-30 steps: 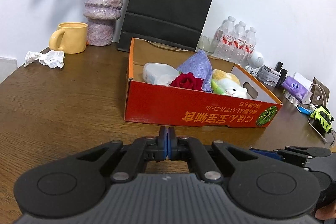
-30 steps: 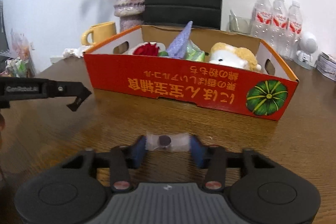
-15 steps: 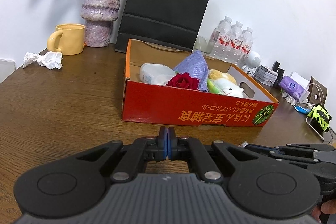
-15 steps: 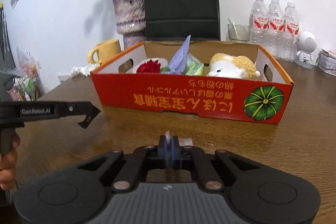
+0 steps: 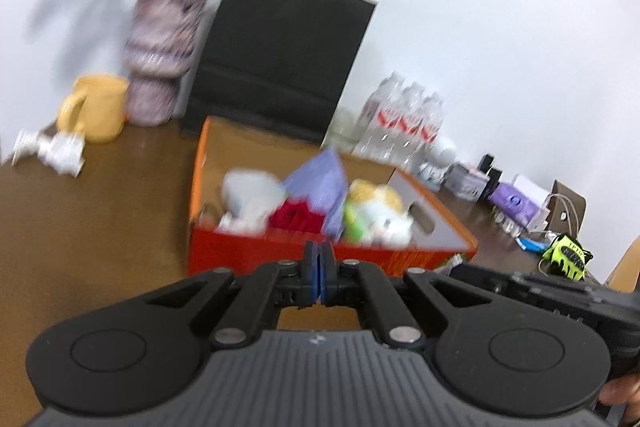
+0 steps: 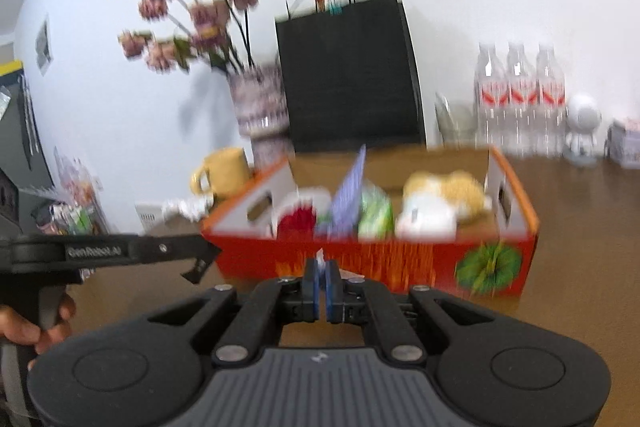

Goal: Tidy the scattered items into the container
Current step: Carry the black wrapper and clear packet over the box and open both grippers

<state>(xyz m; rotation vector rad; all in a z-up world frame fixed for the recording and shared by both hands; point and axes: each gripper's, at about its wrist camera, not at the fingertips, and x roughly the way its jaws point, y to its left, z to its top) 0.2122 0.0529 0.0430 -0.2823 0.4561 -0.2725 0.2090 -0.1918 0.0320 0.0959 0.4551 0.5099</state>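
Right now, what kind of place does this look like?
Probably a lived-in home or small office: a wooden table against a white wall, holding a vase of dried flowers, a yellow mug, water bottles and a red cardboard box of oddments.

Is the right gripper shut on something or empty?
Shut on a small clear packet: the right gripper has its fingers pinching it, white edge poking above.

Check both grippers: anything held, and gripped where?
The right gripper pinches a small clear wrapped packet; only its top edge shows above the jaws, so the exact hold cannot be told. The left gripper is shut on nothing.
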